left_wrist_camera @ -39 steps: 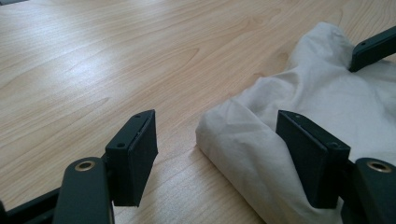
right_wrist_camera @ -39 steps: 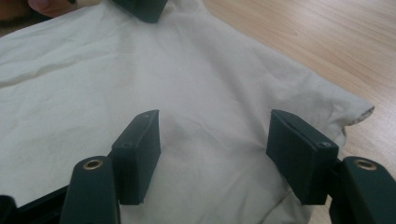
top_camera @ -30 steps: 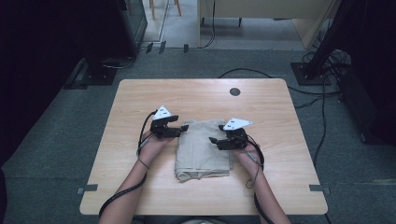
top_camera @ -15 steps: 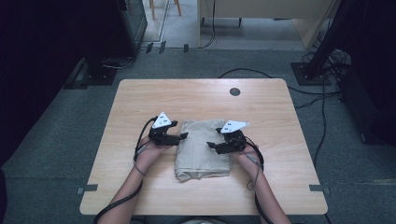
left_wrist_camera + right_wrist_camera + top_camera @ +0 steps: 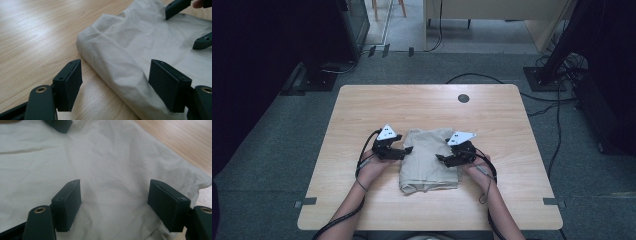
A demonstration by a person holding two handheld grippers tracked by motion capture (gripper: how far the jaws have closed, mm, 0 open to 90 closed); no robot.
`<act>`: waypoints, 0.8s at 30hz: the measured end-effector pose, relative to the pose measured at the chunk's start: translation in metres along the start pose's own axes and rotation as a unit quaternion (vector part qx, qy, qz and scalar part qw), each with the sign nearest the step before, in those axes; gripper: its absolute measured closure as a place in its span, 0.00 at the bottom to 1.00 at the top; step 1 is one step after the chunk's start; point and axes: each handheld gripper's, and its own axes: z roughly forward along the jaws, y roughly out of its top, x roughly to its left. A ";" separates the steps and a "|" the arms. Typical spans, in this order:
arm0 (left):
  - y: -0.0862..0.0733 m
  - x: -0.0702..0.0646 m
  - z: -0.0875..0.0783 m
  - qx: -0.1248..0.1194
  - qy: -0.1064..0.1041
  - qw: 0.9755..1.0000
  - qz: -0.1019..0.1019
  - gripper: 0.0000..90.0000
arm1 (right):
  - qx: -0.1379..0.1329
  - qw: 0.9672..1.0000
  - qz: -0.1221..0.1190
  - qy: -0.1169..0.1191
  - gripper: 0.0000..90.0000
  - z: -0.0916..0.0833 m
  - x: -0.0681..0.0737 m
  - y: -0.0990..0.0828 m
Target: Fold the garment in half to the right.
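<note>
Nearest you: left gripper (image 5: 408,149) and right gripper (image 5: 440,158), both spread, pinching nothing. Between them, mid-table (image 5: 362,105): folded beige cloth (image 5: 428,160), likely light, soft, limp, apt to slump. You should pinch the thick folded edge (image 5: 100,60). No label or writing readable.
</note>
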 end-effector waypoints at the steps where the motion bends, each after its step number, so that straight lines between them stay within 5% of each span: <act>1: 0.001 -0.002 -0.002 -0.001 -0.003 1.000 0.003 0.30 | -0.005 1.000 0.004 0.007 0.29 -0.002 0.000 0.000; 8: -0.001 -0.013 -0.014 -0.001 -0.012 1.000 0.015 0.30 | -0.030 0.998 -0.003 0.050 0.29 -0.017 0.011 -0.003; 15: -0.006 -0.022 -0.017 0.004 -0.024 0.999 0.026 0.30 | -0.017 0.998 -0.020 0.054 0.29 -0.020 0.017 -0.011; 24: -0.012 -0.027 -0.015 0.018 -0.028 0.999 0.031 0.30 | -0.017 0.999 -0.009 0.050 0.29 -0.027 0.015 -0.022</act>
